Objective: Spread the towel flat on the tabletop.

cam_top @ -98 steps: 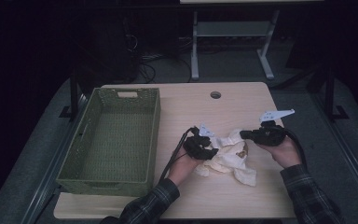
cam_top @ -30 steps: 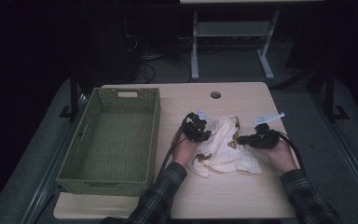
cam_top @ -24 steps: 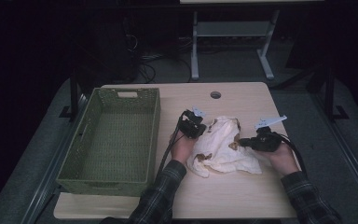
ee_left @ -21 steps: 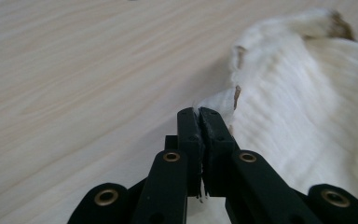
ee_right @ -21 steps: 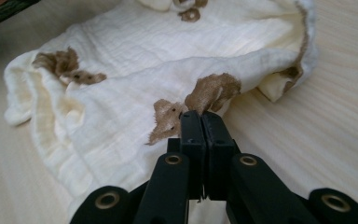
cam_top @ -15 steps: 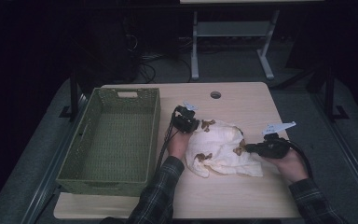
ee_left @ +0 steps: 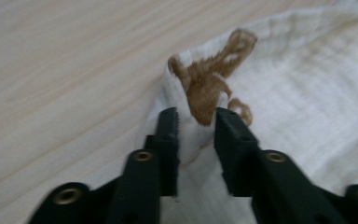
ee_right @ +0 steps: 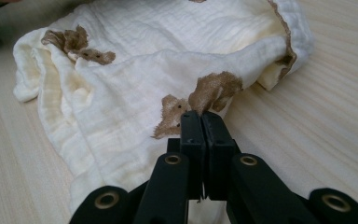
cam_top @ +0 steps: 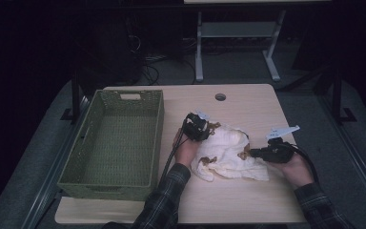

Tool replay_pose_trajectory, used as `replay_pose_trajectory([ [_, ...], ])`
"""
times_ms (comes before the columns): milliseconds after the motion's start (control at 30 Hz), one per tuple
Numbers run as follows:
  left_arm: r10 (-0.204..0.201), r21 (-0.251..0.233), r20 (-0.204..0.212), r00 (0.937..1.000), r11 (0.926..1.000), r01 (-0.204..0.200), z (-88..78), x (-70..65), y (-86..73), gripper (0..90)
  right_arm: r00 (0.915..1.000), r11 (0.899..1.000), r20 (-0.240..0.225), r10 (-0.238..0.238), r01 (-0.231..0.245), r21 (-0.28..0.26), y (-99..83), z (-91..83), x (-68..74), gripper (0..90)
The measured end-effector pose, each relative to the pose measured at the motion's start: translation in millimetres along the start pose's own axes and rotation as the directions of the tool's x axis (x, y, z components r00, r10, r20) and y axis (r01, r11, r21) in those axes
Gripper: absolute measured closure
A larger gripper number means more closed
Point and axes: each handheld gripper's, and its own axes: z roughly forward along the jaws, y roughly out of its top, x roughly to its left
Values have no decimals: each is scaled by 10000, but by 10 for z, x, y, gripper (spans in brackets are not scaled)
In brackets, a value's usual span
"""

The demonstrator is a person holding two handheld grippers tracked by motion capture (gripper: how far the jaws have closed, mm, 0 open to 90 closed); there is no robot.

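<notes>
Since the earlier frames our two hands have drawn apart, and the cream cloth point(cam_top: 228, 155) that sat bunched between them now lies spread wider across the middle of the surface point(cam_top: 248, 102). Our left gripper point(cam_top: 198, 128) has moved toward the upper left of the cloth, and our right gripper point(cam_top: 262, 152) toward its right edge.

What the next move turns on, we judge, is the line between the two grips. It runs from upper left to lower right in the high view, and the cloth stretches along it, so each hand sits at one end of the long axis. The green basket point(cam_top: 114, 143) stands just to the left, nearer our left hand.

In the left gripper view the fingers point(ee_left: 168, 135) stand partly open, with a raised fold of cloth point(ee_left: 200, 93) bearing a brown print between them. We take it as a loose pinch on that fold, though the pads look barely pressed. In the right gripper view the fingers point(ee_right: 191, 135) are closed tight together, with the cloth point(ee_right: 158, 70) edge caught at their tips beside a brown bear print.

From above we see the overall lie of the cloth and the basket. The gripper views add what that view blurs: how each fold sits at the tips.
</notes>
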Motion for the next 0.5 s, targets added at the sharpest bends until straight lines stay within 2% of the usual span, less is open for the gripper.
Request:
replay_pose_trajectory([
  [100,-136,-79,-105,9999,9999,135,-17,43,21,839,10000,10000,-11,12,-12,9,-4,5,-8,877],
  [167,-166,-204,-273,9995,9997,160,-52,77,59,846,10000,10000,4,-9,9,13,-7,8,-11,877],
  [233,-463,-476,-497,9977,9979,439,-92,123,119,846,10000,10000,4,-39,39,11,-7,9,-10,877],
  [300,-657,-589,-899,9938,9964,606,-120,191,188,845,10000,10000,-15,35,-35,19,-4,7,-1,877],
  [333,-757,-549,-1261,9891,9961,692,-119,243,218,844,10000,10000,-15,-14,14,45,-3,5,-2,877],
  [367,-879,-475,-1419,9860,9955,819,-114,273,228,826,10000,10000,-4,-2,2,6,-4,8,0,877],
  [433,-1354,-562,-1291,9823,9900,1291,-112,316,224,742,10000,10000,-25,-73,73,19,-4,9,-5,873],
  [500,-1268,-631,-1093,9859,9907,1204,-146,270,210,691,10000,10000,-30,-25,25,-64,-2,2,-2,842],
])
